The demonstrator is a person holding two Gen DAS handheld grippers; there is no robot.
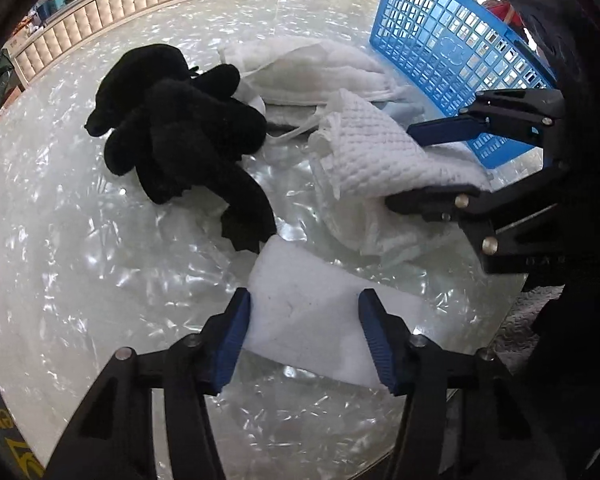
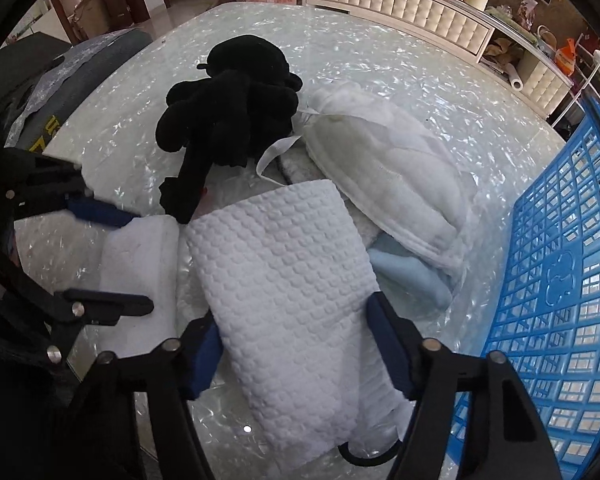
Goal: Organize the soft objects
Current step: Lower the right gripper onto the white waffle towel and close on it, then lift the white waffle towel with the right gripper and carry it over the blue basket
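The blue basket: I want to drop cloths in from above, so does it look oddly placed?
Yes. The blue basket lies tipped on its side on the table, its mesh bottom facing the white textured cloth. Its opening faces away, not up. No cloth can be seen in it.

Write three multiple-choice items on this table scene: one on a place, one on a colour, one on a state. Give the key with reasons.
1. Where is the basket relative to the waffle cloth in the right wrist view?
A. to its right
B. to its left
C. under it

2. What colour is the plush toy?
A. white
B. black
C. red

3. What lies between the left gripper's fingers?
A. the plush toy
B. nothing
C. a flat white pad

Key: 1 A, blue lattice fills the right edge; 2 B, its fur is all black; 3 C, the pad spans the gap between the blue pads.
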